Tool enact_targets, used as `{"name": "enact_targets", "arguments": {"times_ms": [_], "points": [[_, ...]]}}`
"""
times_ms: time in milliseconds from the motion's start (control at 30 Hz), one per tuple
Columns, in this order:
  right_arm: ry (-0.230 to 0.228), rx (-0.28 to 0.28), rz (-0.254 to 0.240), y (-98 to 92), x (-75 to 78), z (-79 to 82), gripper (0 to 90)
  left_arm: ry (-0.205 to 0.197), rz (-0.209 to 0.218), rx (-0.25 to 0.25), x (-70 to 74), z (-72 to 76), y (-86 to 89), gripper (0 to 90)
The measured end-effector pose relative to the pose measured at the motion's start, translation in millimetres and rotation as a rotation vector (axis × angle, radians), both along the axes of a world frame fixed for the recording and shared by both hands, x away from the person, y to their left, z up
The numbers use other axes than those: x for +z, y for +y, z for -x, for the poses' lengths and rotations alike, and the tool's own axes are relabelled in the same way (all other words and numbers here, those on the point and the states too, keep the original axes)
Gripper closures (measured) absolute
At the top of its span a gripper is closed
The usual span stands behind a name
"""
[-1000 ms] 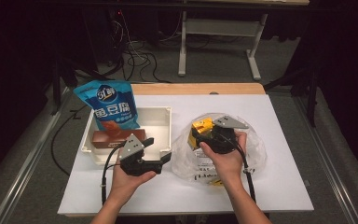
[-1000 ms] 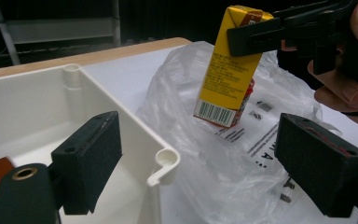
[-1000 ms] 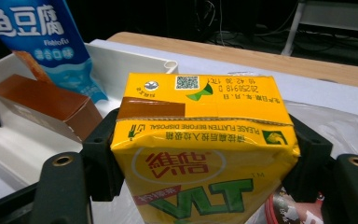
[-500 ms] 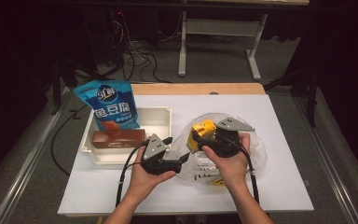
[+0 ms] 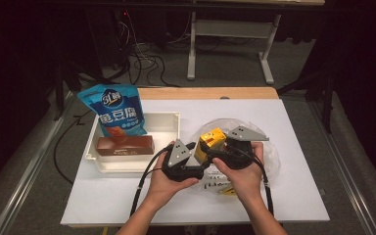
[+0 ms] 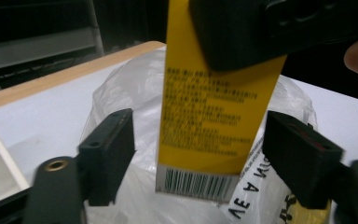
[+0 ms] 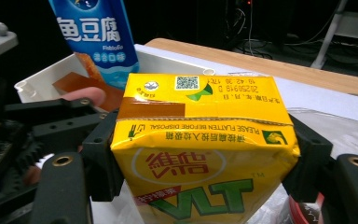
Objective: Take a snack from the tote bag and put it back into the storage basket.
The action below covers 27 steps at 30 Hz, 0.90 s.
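My right gripper (image 7: 205,186) clamps the yellow drink carton (image 7: 200,154) above the clear plastic bag (image 5: 269,152), my left gripper (image 6: 205,163) has been closing with the carton between unpressed pads, all over the white table (image 5: 127,196) in a dark room, bag contents unreadable

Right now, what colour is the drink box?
Yellow drink box, with red and green lettering; the right gripper view shows it best.
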State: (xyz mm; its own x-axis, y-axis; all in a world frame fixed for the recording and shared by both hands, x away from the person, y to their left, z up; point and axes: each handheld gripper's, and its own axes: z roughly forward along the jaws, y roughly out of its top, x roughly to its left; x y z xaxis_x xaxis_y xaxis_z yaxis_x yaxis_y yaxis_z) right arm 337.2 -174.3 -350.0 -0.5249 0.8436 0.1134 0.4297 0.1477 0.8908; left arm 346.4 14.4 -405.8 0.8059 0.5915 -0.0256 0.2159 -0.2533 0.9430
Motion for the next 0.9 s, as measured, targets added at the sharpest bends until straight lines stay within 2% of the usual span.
{"name": "enact_targets", "arguments": {"times_ms": [33,167,267,333,433,567,700,733,900], "points": [[-0.002,0.008,-0.001,0.2,0.4,0.8,29.7,-0.007,0.0,0.0,0.1,0.2,-1.8,32.5],[-0.004,0.023,0.0,1.4,1.2,3.3,29.6,-0.024,0.006,-0.005,0.7,1.2,-7.3,37.0],[0.001,0.028,-0.009,1.7,1.5,5.4,29.6,-0.027,0.015,-0.001,0.8,1.2,-8.1,43.1],[-0.003,0.028,-0.008,1.7,1.6,6.4,29.6,-0.015,0.037,-0.021,0.2,-0.2,-5.6,46.0],[-0.001,0.035,-0.007,2.0,1.0,7.1,29.1,-0.042,0.02,-0.017,-0.2,2.8,-5.4,48.6],[-0.02,0.038,-0.004,3.1,0.8,8.5,27.8,-0.012,0.04,-0.034,0.3,1.4,-3.1,50.3],[-0.034,0.045,-0.012,1.6,4.3,11.0,20.6,0.03,0.054,-0.01,-0.8,-4.0,4.2,50.8],[-0.038,0.043,-0.011,1.1,5.1,11.8,20.6,0.042,0.069,-0.009,-0.8,-5.8,8.1,50.8],[-0.047,0.043,-0.024,-6.4,8.2,19.4,19.3,0.036,0.081,0.022,2.9,-8.3,20.5,50.8]]}}
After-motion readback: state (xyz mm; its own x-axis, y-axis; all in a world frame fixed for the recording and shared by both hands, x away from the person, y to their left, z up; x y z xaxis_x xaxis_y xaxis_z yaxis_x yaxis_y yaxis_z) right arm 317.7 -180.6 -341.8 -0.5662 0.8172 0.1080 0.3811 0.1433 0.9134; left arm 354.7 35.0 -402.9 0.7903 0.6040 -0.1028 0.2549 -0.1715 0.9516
